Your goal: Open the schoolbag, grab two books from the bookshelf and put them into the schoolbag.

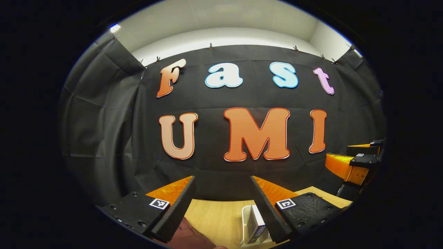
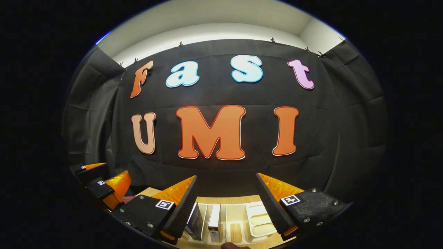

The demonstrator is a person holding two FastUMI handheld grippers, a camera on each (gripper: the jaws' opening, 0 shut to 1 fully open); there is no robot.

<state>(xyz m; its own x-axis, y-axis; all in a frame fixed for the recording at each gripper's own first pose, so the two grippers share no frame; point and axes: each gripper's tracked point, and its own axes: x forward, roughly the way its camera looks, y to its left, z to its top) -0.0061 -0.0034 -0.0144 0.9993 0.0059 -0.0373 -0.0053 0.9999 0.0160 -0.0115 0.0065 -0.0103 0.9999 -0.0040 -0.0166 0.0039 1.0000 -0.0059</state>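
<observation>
Books [image 2: 214, 217] stand upright in a white bookshelf [image 2: 258, 216] below two raised grippers.
Left gripper [image 1: 223, 193] and right gripper [image 2: 226, 193] both gape wide, level, holding nothing.

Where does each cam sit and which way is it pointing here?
Left gripper view: rides the left gripper, facing the booth wall over a wooden table; own fingers apart at the bottom, a dark red thing low between them, the right gripper at the right edge.
Right gripper view: rides the right gripper, facing the same wall, above a white bookshelf holding two books; own fingers apart, the left gripper at the left edge.
Shared: wall, table, bookshelf, each other's gripper.
</observation>
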